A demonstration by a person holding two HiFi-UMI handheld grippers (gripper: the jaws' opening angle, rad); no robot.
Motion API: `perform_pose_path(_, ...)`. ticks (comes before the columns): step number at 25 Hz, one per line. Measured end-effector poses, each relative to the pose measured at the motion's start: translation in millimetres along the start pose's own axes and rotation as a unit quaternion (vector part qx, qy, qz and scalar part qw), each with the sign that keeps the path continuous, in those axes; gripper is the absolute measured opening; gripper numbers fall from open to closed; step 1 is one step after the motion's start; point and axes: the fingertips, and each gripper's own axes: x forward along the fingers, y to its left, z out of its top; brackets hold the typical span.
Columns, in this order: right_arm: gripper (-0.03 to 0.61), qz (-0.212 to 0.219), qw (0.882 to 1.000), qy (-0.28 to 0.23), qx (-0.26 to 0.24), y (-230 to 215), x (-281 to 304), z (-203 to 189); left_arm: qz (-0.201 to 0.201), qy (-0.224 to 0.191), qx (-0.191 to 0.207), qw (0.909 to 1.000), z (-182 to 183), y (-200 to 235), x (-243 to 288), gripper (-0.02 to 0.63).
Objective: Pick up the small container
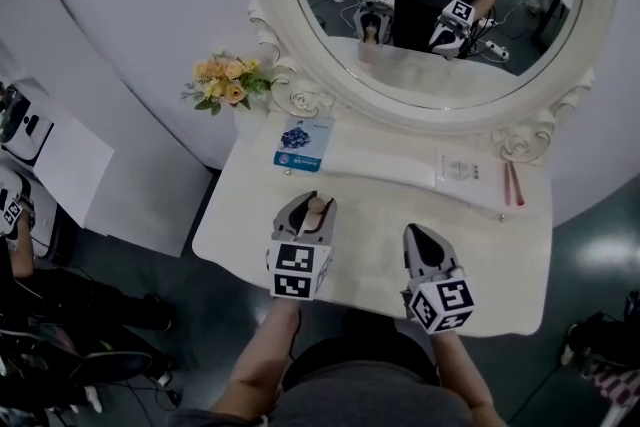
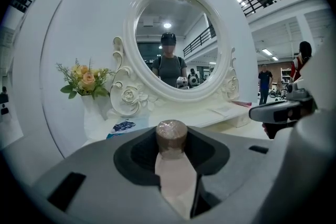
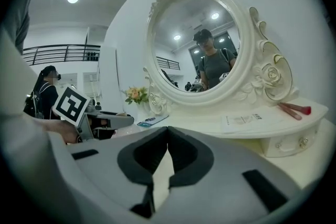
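**Container gripped, pickup looking all but done**

The left gripper (image 1: 308, 213) is pinching the small container (image 2: 171, 136) between its fingers, holding it just in front of the mirror (image 1: 440, 5), seemingly clear of the white tabletop (image 1: 370, 245). The right gripper (image 1: 418, 235) is hovering alongside, fingers pressed together, empty. Flowers (image 1: 225, 80) are sitting left of the mirror, with dark floor (image 1: 590, 245) surrounding.

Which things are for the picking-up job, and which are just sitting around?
For the job: small container, clamped in the left gripper.

Just sitting around: flowers, blue packet, paper leaflet, pink sticks, mirror; the right gripper, shut and empty.
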Motion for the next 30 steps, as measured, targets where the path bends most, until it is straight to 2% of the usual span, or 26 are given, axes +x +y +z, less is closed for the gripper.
perform_pose_path(18,0.005,0.008,1.0,0.0,-0.007,12,-1,-2,-0.035,-0.04,0.014,0.9985,58,-18,-23,0.133)
perform_pose_path(30,0.005,0.016,1.0,0.006,-0.009,20,5,-5,-0.039,-0.061,0.012,0.9973,76,-12,-31,0.133)
